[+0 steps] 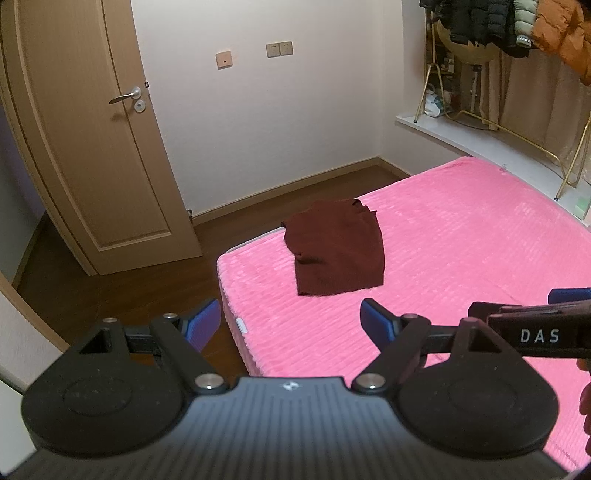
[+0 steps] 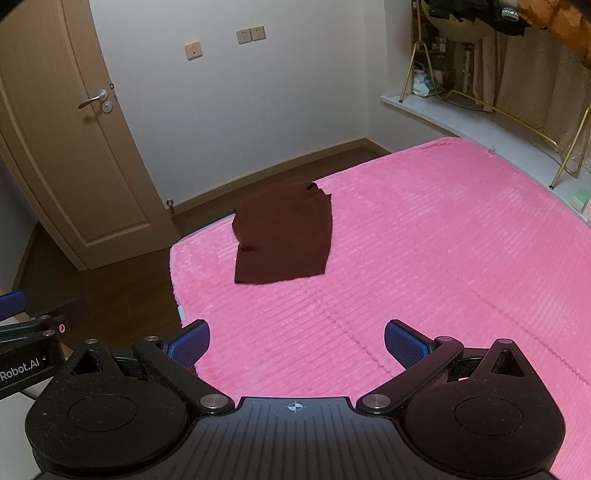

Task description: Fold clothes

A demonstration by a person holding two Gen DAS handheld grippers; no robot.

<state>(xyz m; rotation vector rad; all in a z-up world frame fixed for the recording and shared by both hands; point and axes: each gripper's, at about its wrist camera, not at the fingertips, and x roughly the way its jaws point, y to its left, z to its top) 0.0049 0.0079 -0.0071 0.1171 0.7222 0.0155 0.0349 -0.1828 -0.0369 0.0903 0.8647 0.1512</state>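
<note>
A dark maroon garment [image 1: 334, 247] lies folded into a rough rectangle near the corner of the pink bed [image 1: 461, 251]. It also shows in the right wrist view [image 2: 282, 240], on the same bed [image 2: 424, 240]. My left gripper [image 1: 290, 323] is open and empty, held back over the bed's near edge, well short of the garment. My right gripper [image 2: 297, 345] is open and empty, above the pink cover, also short of the garment. The right gripper's body [image 1: 535, 328] enters the left wrist view at the right edge.
A wooden door [image 1: 85, 140] stands at the left, with dark wood floor [image 1: 122, 291] between it and the bed. A white window ledge [image 1: 480, 140] with a gold rack [image 1: 569, 162] runs along the right. Jackets [image 1: 517, 26] hang above it.
</note>
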